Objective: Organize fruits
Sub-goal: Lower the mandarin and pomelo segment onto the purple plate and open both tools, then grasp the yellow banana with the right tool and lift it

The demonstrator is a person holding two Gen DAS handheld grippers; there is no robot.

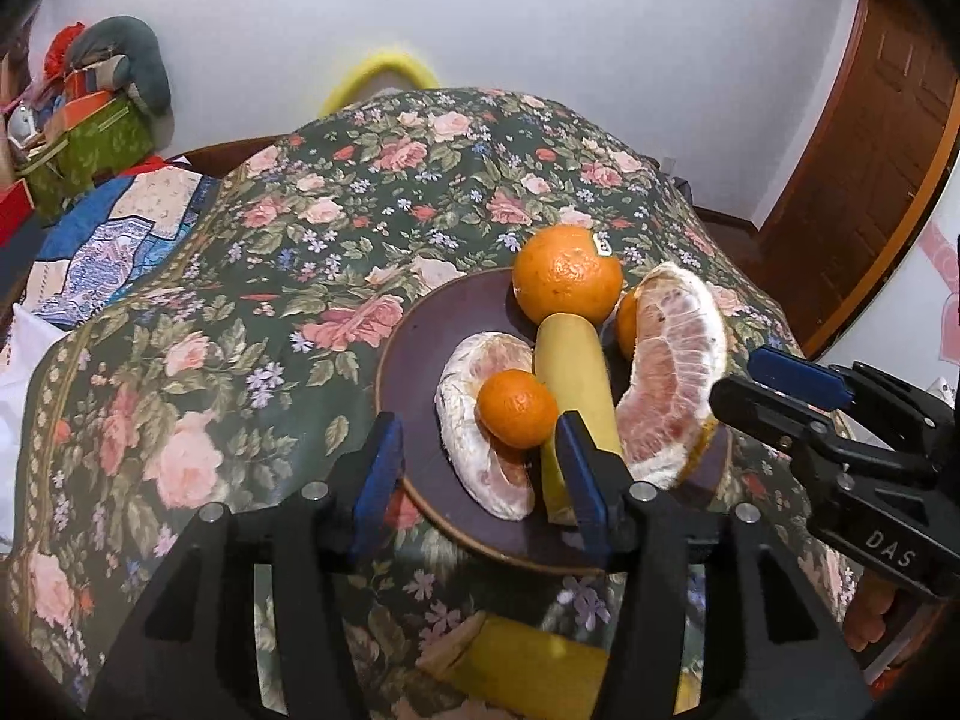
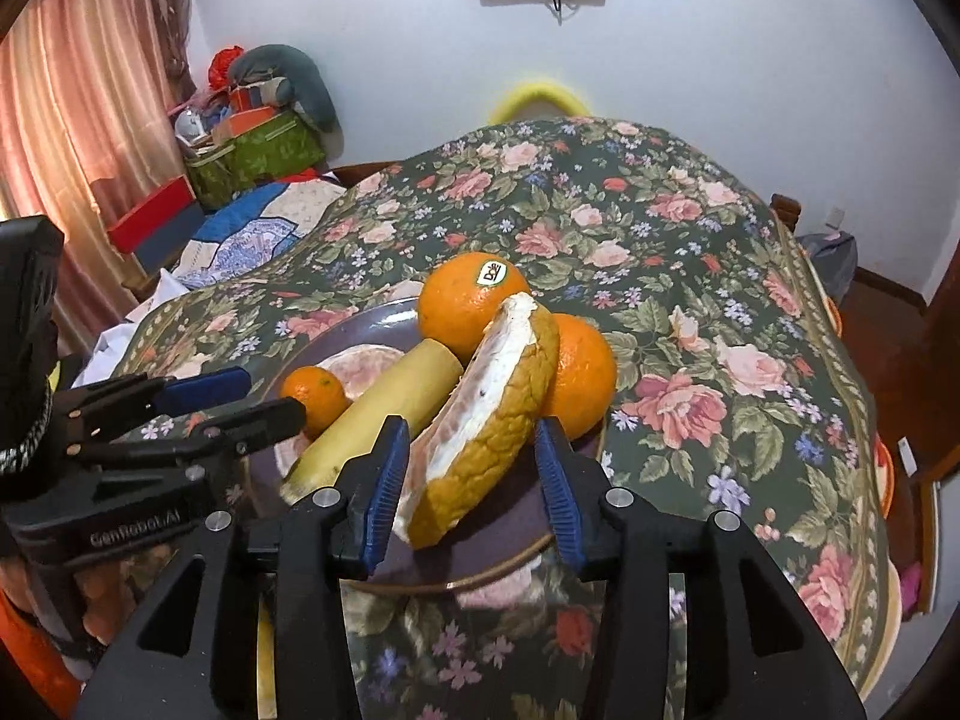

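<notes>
Heaped on the dark plate [image 1: 414,336] on the floral cloth [image 1: 198,324]: two pomelo wedges [image 1: 672,378], banana [image 1: 573,384], oranges [image 1: 567,273], mandarin [image 1: 516,408]; left gripper [image 1: 480,468] parted, empty, right gripper [image 2: 474,474] loose astride one wedge, rind visible only from the right wrist.

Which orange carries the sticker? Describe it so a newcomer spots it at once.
Find the dark round plate on the floral tablecloth. The stickered orange sits at its far side, touching the banana's tip. It is the biggest orange, the only one with a white label.
</notes>
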